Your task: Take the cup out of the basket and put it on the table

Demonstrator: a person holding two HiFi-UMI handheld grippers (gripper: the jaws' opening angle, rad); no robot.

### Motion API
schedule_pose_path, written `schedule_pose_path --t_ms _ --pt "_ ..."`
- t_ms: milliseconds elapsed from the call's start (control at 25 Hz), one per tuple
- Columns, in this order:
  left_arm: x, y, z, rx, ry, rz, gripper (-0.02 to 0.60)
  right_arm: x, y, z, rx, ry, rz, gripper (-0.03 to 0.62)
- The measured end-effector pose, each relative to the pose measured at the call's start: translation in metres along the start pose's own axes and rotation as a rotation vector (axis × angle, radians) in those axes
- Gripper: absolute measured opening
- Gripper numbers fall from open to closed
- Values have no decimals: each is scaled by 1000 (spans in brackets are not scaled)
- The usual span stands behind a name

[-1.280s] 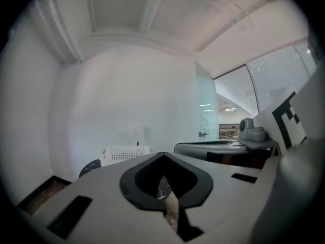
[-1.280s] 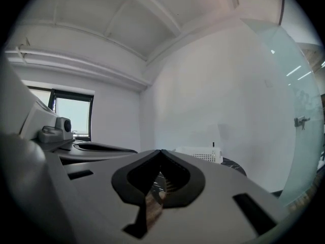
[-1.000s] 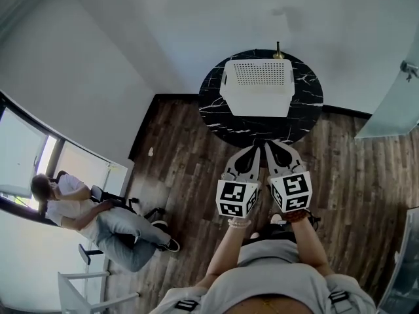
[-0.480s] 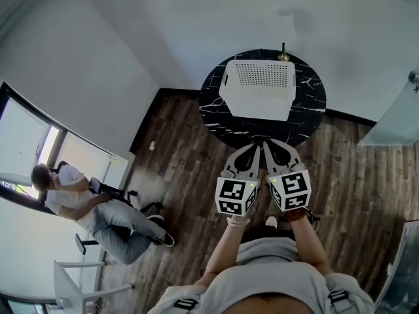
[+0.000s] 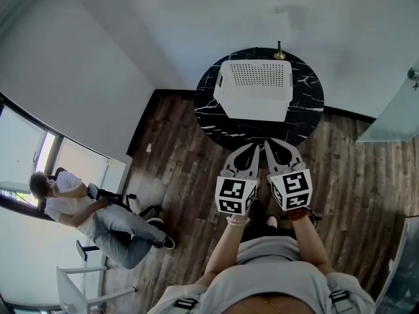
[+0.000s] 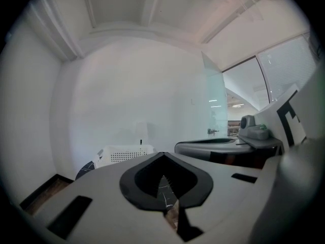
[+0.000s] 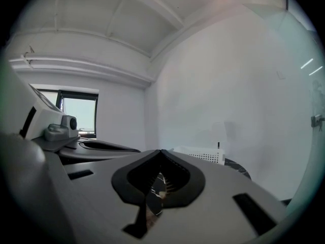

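Observation:
The white perforated basket point(image 5: 255, 90) stands on the round black marble table point(image 5: 216, 120); its inside and any cup are hidden from me. The left gripper point(image 5: 254, 148) and the right gripper point(image 5: 268, 144) are held side by side over the wooden floor, just short of the table's near edge. Both are shut with nothing between the jaws. In the left gripper view the basket point(image 6: 123, 153) lies ahead beyond the shut left gripper point(image 6: 163, 154). The right gripper view shows the basket point(image 7: 201, 154) past the shut right gripper point(image 7: 161, 152).
A thin brass stand point(image 5: 279, 52) sits at the table's far edge by the white wall. A person point(image 5: 72, 205) sits on a chair at the left near a window. A glass panel point(image 5: 393, 110) stands at the right. Dark wood floor point(image 5: 177, 175) surrounds the table.
Both grippers stay together and shut in the same place. The head view has swayed, so the table sits slightly more to the left. The seated person has shifted a little.

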State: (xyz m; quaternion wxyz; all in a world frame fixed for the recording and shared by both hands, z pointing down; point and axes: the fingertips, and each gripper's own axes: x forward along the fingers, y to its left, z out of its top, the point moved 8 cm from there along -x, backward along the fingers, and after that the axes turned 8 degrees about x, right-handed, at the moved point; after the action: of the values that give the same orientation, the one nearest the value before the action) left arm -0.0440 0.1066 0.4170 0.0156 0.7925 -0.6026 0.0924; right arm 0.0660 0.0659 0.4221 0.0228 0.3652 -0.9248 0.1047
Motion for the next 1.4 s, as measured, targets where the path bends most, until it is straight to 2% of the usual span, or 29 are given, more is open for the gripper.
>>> schedule_pose_path --t_ms 560,920,1400 --pt "66 68 3 2 -10 -70 6 82 -21 9 4 3 -65 9" --pt "109 112 -4 -15 4 -139 5 133 -36 7 19 20 -142 9" --pt "134 156 -7 -8 -2 -204 5 175 -35 10 31 6 -220 9"
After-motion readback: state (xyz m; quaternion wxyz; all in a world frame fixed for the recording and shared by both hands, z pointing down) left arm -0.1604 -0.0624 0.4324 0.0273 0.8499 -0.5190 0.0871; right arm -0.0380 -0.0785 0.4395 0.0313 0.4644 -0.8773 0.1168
